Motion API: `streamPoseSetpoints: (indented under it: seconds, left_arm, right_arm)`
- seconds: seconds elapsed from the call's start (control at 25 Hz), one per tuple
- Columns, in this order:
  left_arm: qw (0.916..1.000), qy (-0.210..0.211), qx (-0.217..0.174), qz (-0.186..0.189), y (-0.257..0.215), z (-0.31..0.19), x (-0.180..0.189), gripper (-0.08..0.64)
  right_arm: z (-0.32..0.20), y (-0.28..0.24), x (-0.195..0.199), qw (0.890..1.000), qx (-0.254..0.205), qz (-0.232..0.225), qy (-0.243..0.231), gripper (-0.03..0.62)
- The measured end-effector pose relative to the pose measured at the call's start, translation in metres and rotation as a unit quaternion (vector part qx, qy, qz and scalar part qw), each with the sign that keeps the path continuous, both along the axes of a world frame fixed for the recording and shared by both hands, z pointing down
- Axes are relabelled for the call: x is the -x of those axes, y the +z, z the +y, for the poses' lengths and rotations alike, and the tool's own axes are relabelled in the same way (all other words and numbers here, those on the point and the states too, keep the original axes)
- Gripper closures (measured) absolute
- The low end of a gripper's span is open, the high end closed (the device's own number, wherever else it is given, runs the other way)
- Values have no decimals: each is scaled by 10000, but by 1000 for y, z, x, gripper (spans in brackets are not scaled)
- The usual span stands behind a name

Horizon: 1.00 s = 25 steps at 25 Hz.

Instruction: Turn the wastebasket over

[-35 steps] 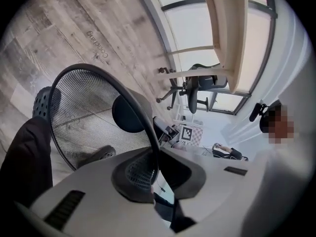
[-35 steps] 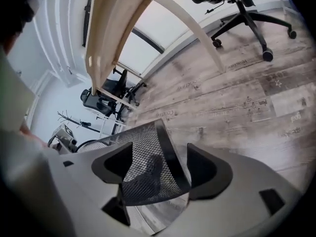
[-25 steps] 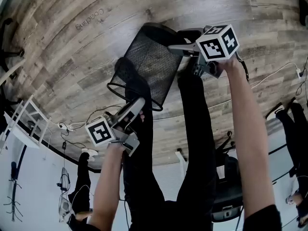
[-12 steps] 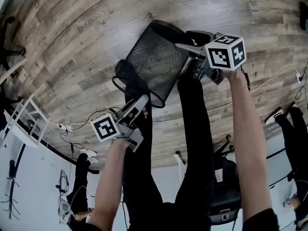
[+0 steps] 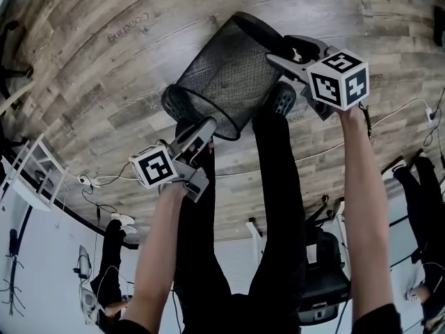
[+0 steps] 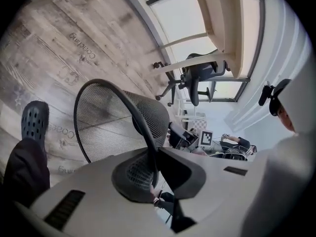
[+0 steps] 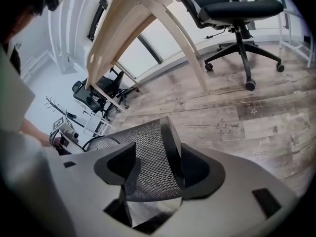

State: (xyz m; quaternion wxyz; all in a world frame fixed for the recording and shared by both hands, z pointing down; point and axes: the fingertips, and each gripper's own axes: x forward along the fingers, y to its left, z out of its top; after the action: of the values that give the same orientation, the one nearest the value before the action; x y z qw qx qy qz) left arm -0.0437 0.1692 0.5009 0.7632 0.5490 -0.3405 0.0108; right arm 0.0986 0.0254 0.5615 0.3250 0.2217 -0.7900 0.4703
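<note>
Black round wire-mesh wastebasket, tilted: left gripper clamped on rim; right gripper, wide jaws just closing astride base, should bite before rolling.

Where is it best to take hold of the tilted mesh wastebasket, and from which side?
The solid band round the base, approached from the right. The wastebasket is tilted, its open rim turned left, so this firm narrow edge faces right; the mesh might bend.

1. Bright, even daylight from the windows; panes washed out.
2. Strong fisheye bend, black vignette around both gripper views.
3. Floor sharp, shadows soft, no motion blur.
</note>
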Motion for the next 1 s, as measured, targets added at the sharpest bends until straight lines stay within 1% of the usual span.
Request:
streamPoseSetpoints:
  seconds: [0.16, 0.28, 0.44, 0.64, 0.84, 1.0]
  left_arm:
    - [9998, -28, -196, -70, 13, -16, 5, 523]
    - [9990, -8, -418, -133, 19, -32, 7, 523]
    - [9978, 155, -633, -77, 31, -54, 2, 523]
    - [9961, 308, -822, 8, 52, -75, -12, 515]
    - [9933, 465, -1055, 48, 77, -92, -23, 513]
    - [9909, 465, -1231, 276, 94, -103, -36, 514]
  right_arm:
    - [-5, -2, -10, 9994, -250, 230, -30, 291]
    - [-3, 1, -20, 9994, -218, 249, 94, 302]
    - [-4, 9, -36, 9984, -185, 294, 437, 302]
    - [-17, 16, -58, 9948, -403, 525, 775, 327]
    - [-30, 28, -73, 9930, -594, 708, 738, 327]
    - [-35, 39, -88, 9917, -608, 789, 813, 327]
